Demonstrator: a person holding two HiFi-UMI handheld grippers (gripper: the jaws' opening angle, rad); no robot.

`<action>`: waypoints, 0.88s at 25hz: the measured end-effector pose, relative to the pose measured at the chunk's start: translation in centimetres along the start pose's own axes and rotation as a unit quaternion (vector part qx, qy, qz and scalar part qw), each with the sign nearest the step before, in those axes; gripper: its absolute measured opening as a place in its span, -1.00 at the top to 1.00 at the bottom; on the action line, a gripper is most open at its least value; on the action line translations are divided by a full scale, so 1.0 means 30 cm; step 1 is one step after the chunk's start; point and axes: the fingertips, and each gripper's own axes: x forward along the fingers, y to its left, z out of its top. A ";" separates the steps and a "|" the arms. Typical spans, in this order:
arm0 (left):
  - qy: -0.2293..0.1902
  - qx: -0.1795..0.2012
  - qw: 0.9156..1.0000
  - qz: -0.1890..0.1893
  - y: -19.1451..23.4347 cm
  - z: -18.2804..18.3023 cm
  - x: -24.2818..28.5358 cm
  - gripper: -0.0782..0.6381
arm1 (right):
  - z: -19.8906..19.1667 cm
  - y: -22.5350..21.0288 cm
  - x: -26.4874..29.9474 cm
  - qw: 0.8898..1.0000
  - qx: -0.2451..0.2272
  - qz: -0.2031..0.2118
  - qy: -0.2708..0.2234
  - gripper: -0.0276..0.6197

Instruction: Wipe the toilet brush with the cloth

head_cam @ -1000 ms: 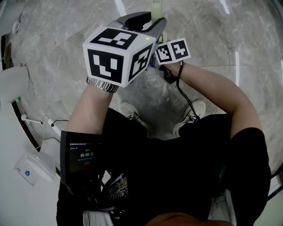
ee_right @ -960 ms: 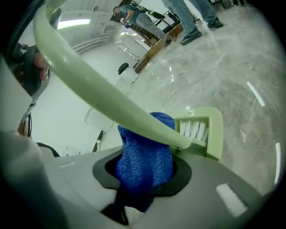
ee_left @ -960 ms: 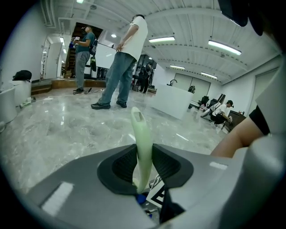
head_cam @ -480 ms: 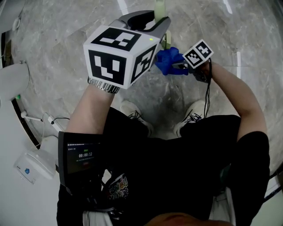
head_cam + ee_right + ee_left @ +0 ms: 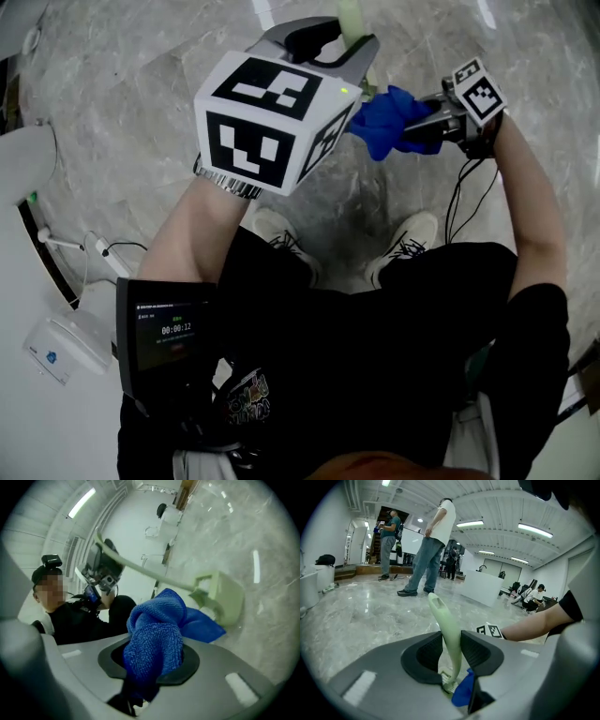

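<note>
The toilet brush has a pale green handle [image 5: 443, 620] that stands between the pads of my left gripper [image 5: 451, 651]. Both pads touch it, though the jaws have just been opening a little. In the head view that gripper [image 5: 352, 47] is raised under its big marker cube, with the handle [image 5: 349, 14] sticking out beyond it. My right gripper [image 5: 427, 117] is shut on a bunched blue cloth [image 5: 389, 122], just right of the left gripper. In the right gripper view the cloth [image 5: 157, 639] fills the jaws of my right gripper [image 5: 154, 663] and lies against the pale green brush head [image 5: 225, 597].
A grey marble floor [image 5: 141, 112] lies below, with my shoes [image 5: 281, 239] on it. A white fixture [image 5: 23, 178] and a small white device [image 5: 56, 347] with a cable sit at the left. In the left gripper view two people [image 5: 429, 545] stand far off.
My right gripper has swung out to the right and upward from behind the left cube, bringing the blue cloth into view. The left gripper has stayed put with the handle.
</note>
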 end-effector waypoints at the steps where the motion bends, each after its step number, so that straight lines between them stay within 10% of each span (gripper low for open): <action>1: -0.001 0.004 1.000 -0.001 -0.006 0.003 0.003 0.39 | -0.034 0.040 0.042 0.999 -0.004 0.024 0.023 0.56; 4: -0.002 0.004 1.000 -0.005 -0.013 0.016 0.006 0.40 | -0.152 0.137 0.164 0.991 0.000 0.083 0.104 0.56; 7: 0.000 0.005 1.000 -0.004 -0.007 0.021 0.006 0.40 | -0.230 0.035 0.140 0.989 0.034 0.037 0.139 0.56; 10: 0.002 0.009 1.000 -0.001 -0.001 0.015 -0.002 0.40 | -0.142 -0.211 -0.067 0.989 0.059 -0.130 0.049 0.56; 14: 0.002 0.009 1.000 0.003 0.007 0.015 -0.007 0.40 | 0.151 -0.373 -0.282 0.942 0.032 -0.305 -0.138 0.56; 18: 0.001 0.008 1.000 0.005 0.010 0.024 -0.003 0.40 | 0.401 -0.393 -0.223 0.921 -0.045 -0.348 -0.167 0.55; 22: -0.001 0.003 1.000 0.008 0.013 0.017 -0.006 0.41 | 0.553 -0.342 -0.073 0.941 -0.096 -0.297 -0.129 0.55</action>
